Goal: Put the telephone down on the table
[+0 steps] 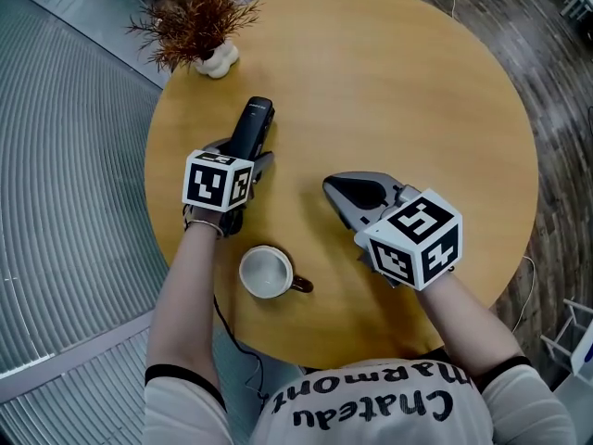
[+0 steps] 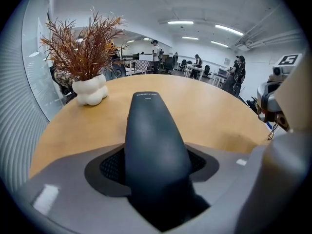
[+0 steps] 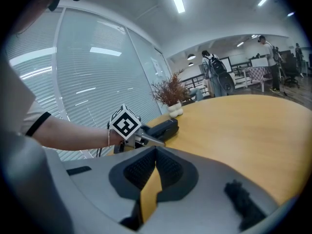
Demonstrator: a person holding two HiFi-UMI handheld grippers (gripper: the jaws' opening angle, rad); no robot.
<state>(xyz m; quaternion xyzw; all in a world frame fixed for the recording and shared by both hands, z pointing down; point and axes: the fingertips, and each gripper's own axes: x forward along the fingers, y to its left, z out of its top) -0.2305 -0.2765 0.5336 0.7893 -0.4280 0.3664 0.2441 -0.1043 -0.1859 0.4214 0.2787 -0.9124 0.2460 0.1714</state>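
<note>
The black telephone handset (image 1: 253, 123) points away from me, toward the plant, over the left part of the round wooden table (image 1: 417, 91). My left gripper (image 1: 243, 154) is shut on its near end. In the left gripper view the handset (image 2: 153, 130) fills the gap between the jaws. From the right gripper view the handset (image 3: 165, 126) sits low against the tabletop; I cannot tell if it touches. My right gripper (image 1: 335, 191) hovers at the table's middle, its jaws together with nothing in them.
A white mug (image 1: 267, 272) with a dark handle stands near the front edge, between my two arms. A dried reddish plant in a white pot (image 1: 216, 59) sits at the far left edge. A cable hangs below the table edge under my left arm.
</note>
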